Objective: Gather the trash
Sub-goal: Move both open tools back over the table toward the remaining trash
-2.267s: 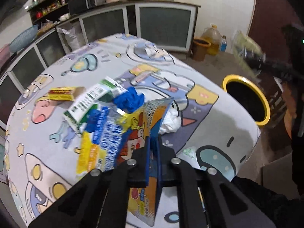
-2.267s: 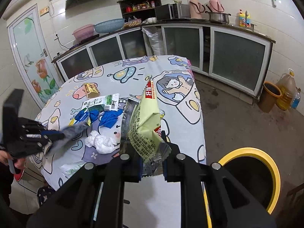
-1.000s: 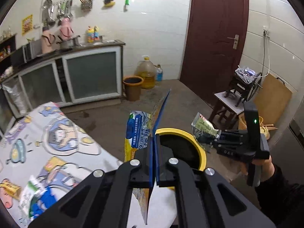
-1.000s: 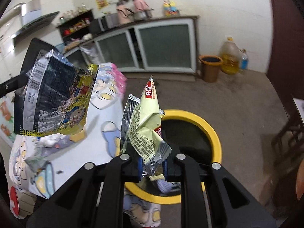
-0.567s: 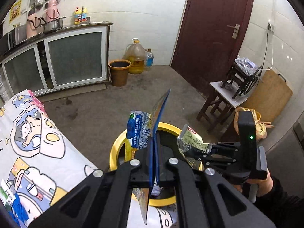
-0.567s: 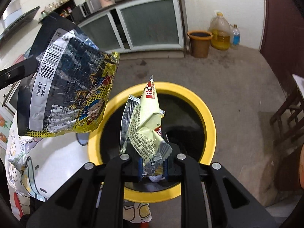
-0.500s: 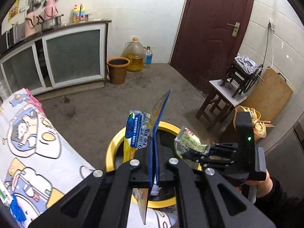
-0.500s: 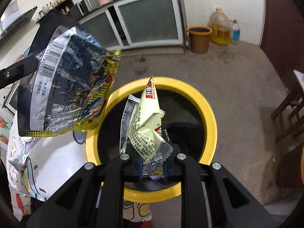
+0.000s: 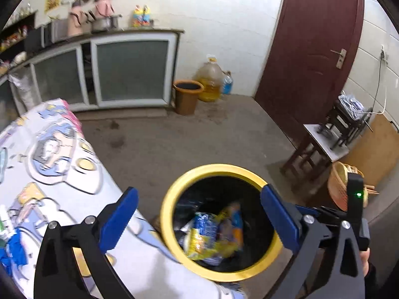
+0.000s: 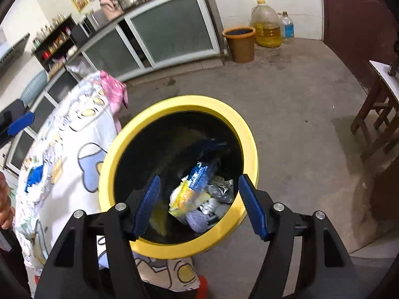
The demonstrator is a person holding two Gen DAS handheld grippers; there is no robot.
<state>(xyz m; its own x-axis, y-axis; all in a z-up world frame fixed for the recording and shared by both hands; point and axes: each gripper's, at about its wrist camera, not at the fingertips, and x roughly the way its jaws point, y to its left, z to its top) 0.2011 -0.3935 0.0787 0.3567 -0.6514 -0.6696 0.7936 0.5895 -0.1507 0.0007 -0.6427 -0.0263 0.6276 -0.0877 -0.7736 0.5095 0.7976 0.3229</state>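
A yellow-rimmed black trash bin stands on the floor beside the table; it also shows in the right wrist view. Inside lie a blue and yellow snack bag, seen in the right wrist view too, and other crumpled wrappers. My left gripper is open and empty above the bin. My right gripper is open and empty, also above the bin. More trash, some of it blue, lies on the table.
The table with a cartoon cloth is left of the bin. A wooden stool, a brown door, an orange bucket, oil bottles and low cabinets ring the floor.
Both grippers have opened over the bin. The blue and yellow bag and the pale yellow wrapper have left the jaws and dropped into the bin.
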